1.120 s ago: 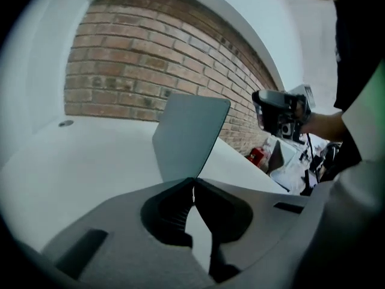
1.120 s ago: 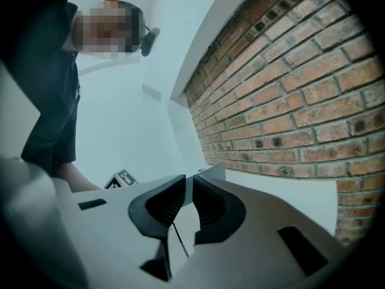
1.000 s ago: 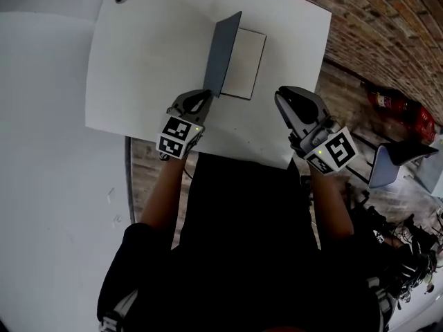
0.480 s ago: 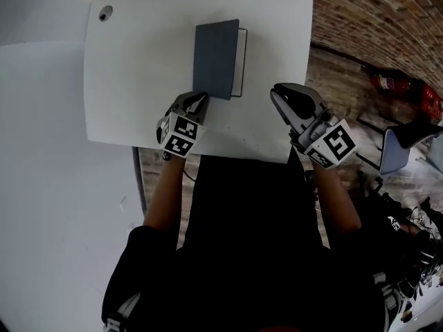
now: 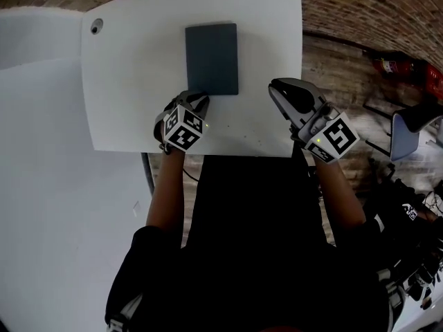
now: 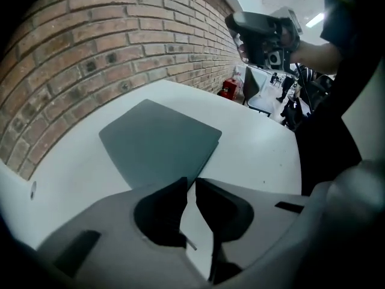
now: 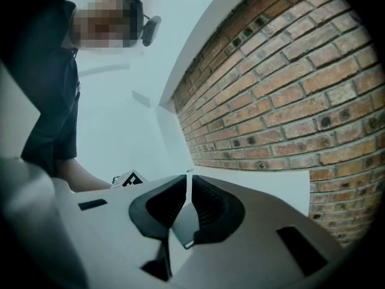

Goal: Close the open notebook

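The notebook [image 5: 211, 59] lies closed and flat on the white table [image 5: 131, 81], its dark grey cover up. In the left gripper view the notebook [image 6: 159, 143] spreads just beyond the jaws. My left gripper [image 5: 197, 97] points steeply down at the cover's near left corner, shut, with only a thin slit between the jaws and nothing in it [image 6: 190, 181]. My right gripper [image 5: 277, 87] hovers over the table's near right part, well to the right of the notebook, held about level. Its jaws are shut and empty [image 7: 188, 176].
A small round hole [image 5: 96, 26] sits in the table's far left corner. A brick wall [image 6: 90, 35] runs beside the table. A red fire extinguisher [image 5: 408, 64] and a chair [image 5: 415, 126] stand to the right. The person's body fills the near side.
The raised cover has swung down to the right and now lies flat over the pages. My left gripper has sunk and rolled at the near corner. My right gripper has shifted slightly.
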{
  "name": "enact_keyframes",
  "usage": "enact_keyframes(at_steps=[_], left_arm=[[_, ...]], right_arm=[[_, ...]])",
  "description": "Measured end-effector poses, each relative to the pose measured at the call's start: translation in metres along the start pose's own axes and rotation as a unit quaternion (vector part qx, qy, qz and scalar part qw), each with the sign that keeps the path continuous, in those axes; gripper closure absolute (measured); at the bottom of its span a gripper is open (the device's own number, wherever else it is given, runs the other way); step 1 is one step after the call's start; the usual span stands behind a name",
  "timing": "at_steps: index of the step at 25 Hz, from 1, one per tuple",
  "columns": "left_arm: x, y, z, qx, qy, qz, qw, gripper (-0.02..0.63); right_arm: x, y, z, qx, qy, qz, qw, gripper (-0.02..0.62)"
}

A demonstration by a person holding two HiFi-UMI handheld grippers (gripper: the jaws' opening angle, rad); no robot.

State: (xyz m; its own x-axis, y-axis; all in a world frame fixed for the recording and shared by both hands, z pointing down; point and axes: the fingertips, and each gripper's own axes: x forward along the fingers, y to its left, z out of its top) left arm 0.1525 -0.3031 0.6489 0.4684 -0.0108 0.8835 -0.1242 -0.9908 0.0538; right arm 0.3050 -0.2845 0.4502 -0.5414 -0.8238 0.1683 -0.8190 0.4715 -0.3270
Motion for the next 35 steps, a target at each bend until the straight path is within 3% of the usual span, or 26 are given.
enact_keyframes(at_steps=[5, 12, 16, 24, 29, 32, 35], left_arm=[[-0.006, -0.004, 0.002, -0.004, -0.024, -0.024, 0.9994, 0.549], [-0.044, 0.013, 0.029, -0.022, -0.125, -0.007, 0.9919, 0.551], [-0.088, 0.023, 0.042, -0.072, -0.216, -0.023, 0.9734, 0.566], [-0.171, 0.036, 0.060, -0.048, -0.301, 0.013, 0.9522, 0.589], [-0.226, 0.013, 0.081, -0.033, -0.358, 0.049, 0.9317, 0.589], [-0.255, -0.018, 0.095, -0.023, -0.400, 0.066, 0.9139, 0.589], [-0.278, -0.067, 0.104, -0.024, -0.442, 0.065, 0.8944, 0.589]], right_arm=[[-0.004, 0.001, -0.002, 0.002, -0.003, -0.009, 1.000, 0.563], [0.012, 0.014, 0.016, -0.026, -0.024, -0.006, 0.999, 0.574], [0.024, 0.036, 0.042, -0.061, -0.044, -0.007, 0.997, 0.577], [0.010, 0.078, 0.107, -0.145, -0.071, 0.001, 0.987, 0.589], [-0.030, 0.114, 0.135, -0.221, -0.102, 0.026, 0.970, 0.590], [-0.062, 0.126, 0.137, -0.219, -0.124, 0.040, 0.967, 0.591], [-0.094, 0.129, 0.118, -0.174, -0.123, 0.047, 0.976, 0.591]])
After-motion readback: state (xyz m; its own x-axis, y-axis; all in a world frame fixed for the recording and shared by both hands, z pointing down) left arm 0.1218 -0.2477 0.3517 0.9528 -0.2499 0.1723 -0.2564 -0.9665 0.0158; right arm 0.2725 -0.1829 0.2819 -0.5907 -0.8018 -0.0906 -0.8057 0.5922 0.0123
